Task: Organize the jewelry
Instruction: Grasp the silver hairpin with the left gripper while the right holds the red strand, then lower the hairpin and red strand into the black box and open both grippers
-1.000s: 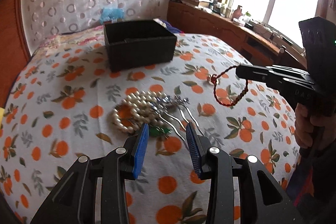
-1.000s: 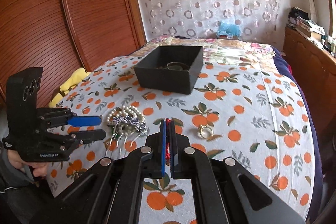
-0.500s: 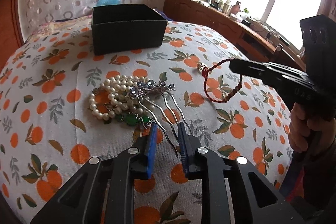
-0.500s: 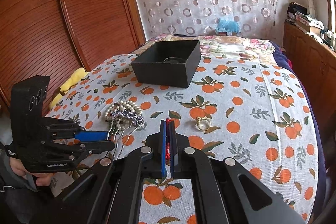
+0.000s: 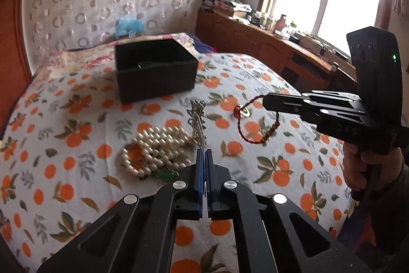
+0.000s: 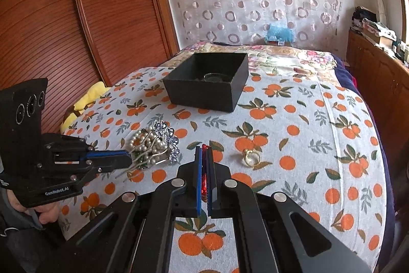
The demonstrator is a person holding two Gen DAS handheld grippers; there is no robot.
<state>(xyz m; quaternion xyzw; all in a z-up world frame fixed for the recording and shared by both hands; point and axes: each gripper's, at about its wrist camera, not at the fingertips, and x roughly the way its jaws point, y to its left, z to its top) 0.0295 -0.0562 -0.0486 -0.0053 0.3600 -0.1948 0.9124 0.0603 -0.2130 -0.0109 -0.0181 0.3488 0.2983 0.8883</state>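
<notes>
Orange-print bedspread (image 6: 294,145) carries black box (image 6: 207,91); room apparently a bedroom.

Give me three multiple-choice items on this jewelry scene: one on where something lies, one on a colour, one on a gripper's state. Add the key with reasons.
1. Where does the gold ring lie?
A. in the black box
B. on the orange-print bedspread, to the right of the pearls
C. between the left fingers

2. What colour is the cord bracelet hanging from the right gripper?
A. red
B. green
C. white

3. How is the left gripper?
A. wide open over the pearls
B. shut on nothing
C. shut on the silver hair comb

Key: 1 B, the ring sits on the bedspread, apart from the black box and the pearls. 2 A, the loop is dark red. 3 C, the comb's prongs run between its closed fingers.
</notes>
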